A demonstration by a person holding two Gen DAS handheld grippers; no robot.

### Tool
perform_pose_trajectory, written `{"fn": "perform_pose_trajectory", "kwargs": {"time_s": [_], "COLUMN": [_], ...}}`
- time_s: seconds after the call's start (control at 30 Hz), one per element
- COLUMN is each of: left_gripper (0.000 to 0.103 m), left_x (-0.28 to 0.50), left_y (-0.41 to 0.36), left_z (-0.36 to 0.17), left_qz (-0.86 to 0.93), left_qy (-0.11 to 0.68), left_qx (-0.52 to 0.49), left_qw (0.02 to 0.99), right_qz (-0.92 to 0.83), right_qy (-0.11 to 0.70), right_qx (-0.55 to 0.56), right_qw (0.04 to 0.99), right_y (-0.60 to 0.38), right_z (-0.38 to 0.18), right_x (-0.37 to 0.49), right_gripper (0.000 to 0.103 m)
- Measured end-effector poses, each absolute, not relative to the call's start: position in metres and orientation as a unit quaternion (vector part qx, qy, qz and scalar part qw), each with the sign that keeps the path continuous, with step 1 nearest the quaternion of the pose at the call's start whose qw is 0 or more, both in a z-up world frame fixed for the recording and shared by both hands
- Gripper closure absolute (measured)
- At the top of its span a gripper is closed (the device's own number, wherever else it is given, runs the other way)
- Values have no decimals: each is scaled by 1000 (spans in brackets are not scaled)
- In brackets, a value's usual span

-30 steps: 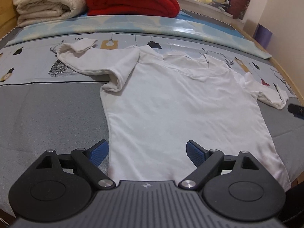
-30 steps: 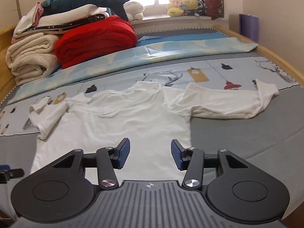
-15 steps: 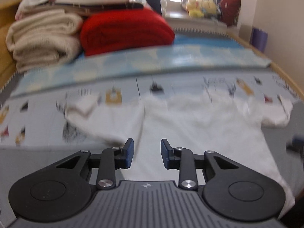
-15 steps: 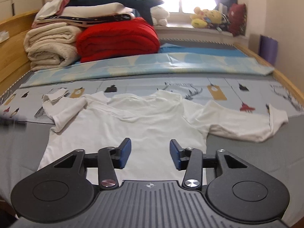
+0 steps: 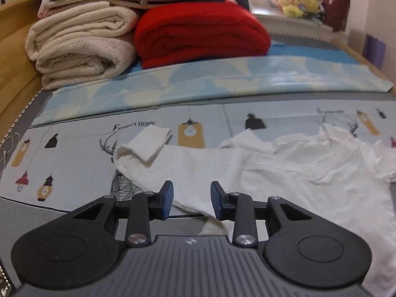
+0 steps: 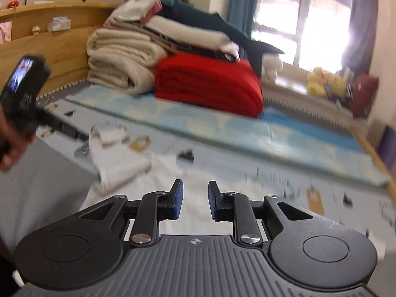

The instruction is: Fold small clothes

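A white long-sleeved shirt (image 5: pixel 309 185) lies flat on the bed, collar toward the blankets. Its left sleeve (image 5: pixel 188 165) stretches out to the left, with the cuff (image 5: pixel 151 143) folded back. My left gripper (image 5: pixel 191 198) hovers over this sleeve; its jaws are opening slightly and press on no cloth. In the blurred, tilted right wrist view, my right gripper (image 6: pixel 195 198) hangs above the shirt (image 6: pixel 123 170); its jaws are closing with nothing between them. A hand holds the left gripper (image 6: pixel 22 86) at that view's left edge.
Folded cream blankets (image 5: pixel 81 47) and a red blanket (image 5: pixel 200 32) are stacked at the head of the bed, behind a light blue mat (image 5: pixel 222 79). A wooden bed frame (image 5: pixel 12 49) runs along the left. Plush toys (image 5: pixel 294 5) sit on the windowsill.
The left gripper moved from the shirt's hem to above the left sleeve, and its jaws narrowed. The right gripper lifted and rolled, tilting its view, and its jaws narrowed too.
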State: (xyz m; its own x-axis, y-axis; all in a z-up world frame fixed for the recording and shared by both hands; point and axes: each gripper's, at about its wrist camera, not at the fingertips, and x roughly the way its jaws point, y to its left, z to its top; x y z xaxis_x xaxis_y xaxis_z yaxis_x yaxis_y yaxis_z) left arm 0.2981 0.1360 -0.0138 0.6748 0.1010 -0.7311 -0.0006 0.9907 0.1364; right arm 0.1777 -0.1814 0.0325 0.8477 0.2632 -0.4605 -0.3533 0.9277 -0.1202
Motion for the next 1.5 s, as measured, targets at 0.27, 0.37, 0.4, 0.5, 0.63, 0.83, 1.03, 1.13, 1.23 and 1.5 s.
{"fn": "perform_pose_trajectory", "kwargs": {"time_s": [0.27,0.37,0.4,0.5,0.63,0.83,1.03,1.13,1.23,1.5], "left_gripper": [73,83,83,84,84,82,70,70,70,98], "left_x": [328,346,353,374,393,419,452,461,467,446], "left_y": [168,182,187,206,242,292,314,312,312,287], "left_z": [-28,-37,-40,-45,-45,-59,-101,-119,-132,-83], "left_qz": [52,66,73,92,109,135,126,151,157,140], "left_qy": [415,424,426,421,399,366,383,398,405,382], "left_qx": [14,8,6,-21,-107,-210,-296,-298,-303,-274], "left_qw": [908,903,902,902,904,897,866,854,848,871], "right_qz": [199,164,156,172,168,170,188,187,189,201], "right_qy": [182,244,261,273,268,292,277,286,304,345], "right_qx": [-89,-62,-49,-5,1,47,43,46,61,117], "right_qw": [959,954,951,946,949,940,941,939,932,909], "right_y": [-157,-153,-152,-157,-164,-178,-182,-184,-188,-204], "right_z": [23,-1,-4,-4,-7,-16,-10,-13,-18,-25], "right_x": [243,265,271,281,292,314,315,317,319,328], "right_gripper": [89,90,90,90,90,89,89,89,89,89]}}
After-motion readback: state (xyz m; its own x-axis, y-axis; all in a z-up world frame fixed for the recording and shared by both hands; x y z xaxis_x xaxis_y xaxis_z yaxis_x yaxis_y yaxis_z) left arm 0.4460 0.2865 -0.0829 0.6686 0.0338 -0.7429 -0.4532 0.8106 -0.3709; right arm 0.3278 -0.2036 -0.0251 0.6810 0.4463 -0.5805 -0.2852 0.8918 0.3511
